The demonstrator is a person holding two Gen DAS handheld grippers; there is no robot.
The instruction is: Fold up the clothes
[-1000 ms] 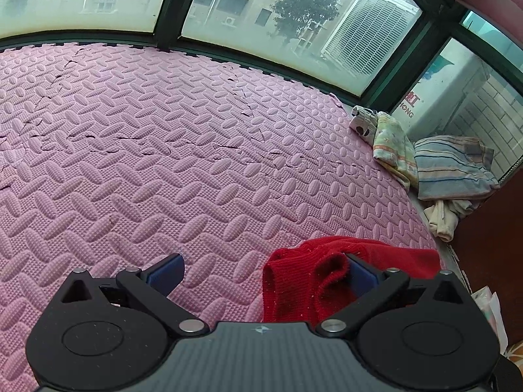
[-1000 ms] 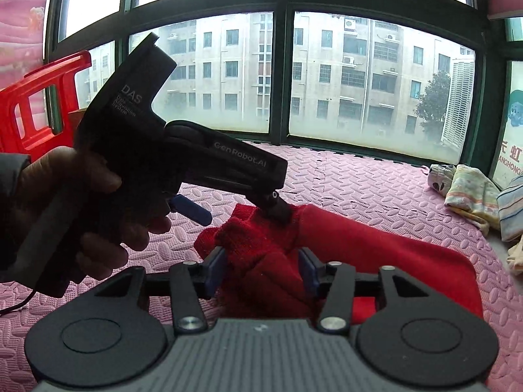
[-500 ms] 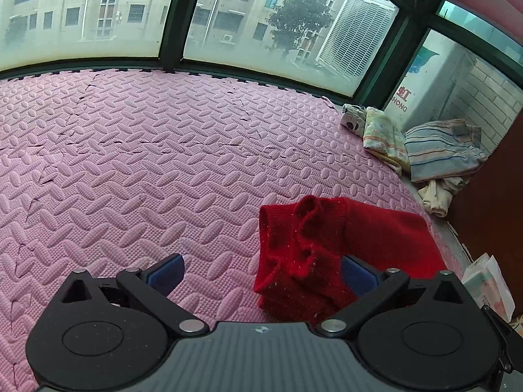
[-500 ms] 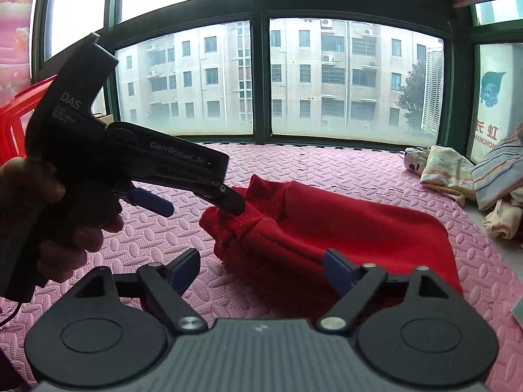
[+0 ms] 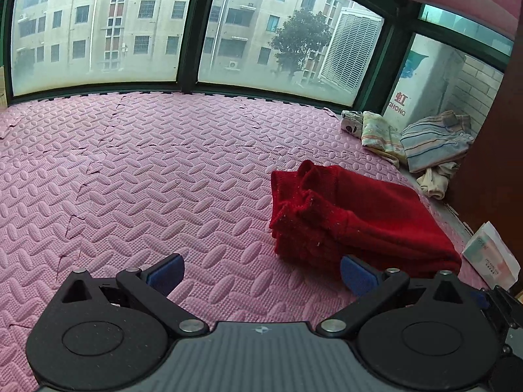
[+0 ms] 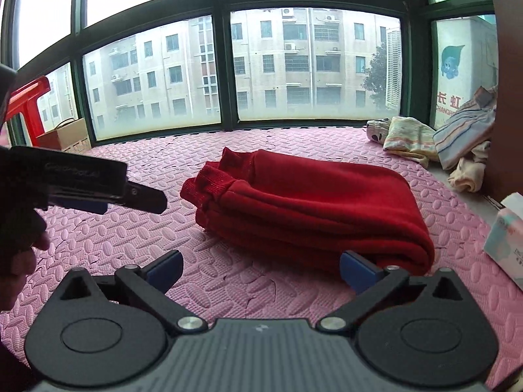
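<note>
The folded red knitted garment [image 6: 310,202] lay on the pink foam-tile mat [image 5: 147,179] — both grippers, left [image 5: 261,272] and right [image 6: 261,271], hung spread wide, holding nothing, apart from it.

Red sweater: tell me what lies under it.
The red sweater lies folded on the pink foam mat, which shows all round its edges. Whatever else might sit beneath the folds is covered and cannot be seen.
</note>
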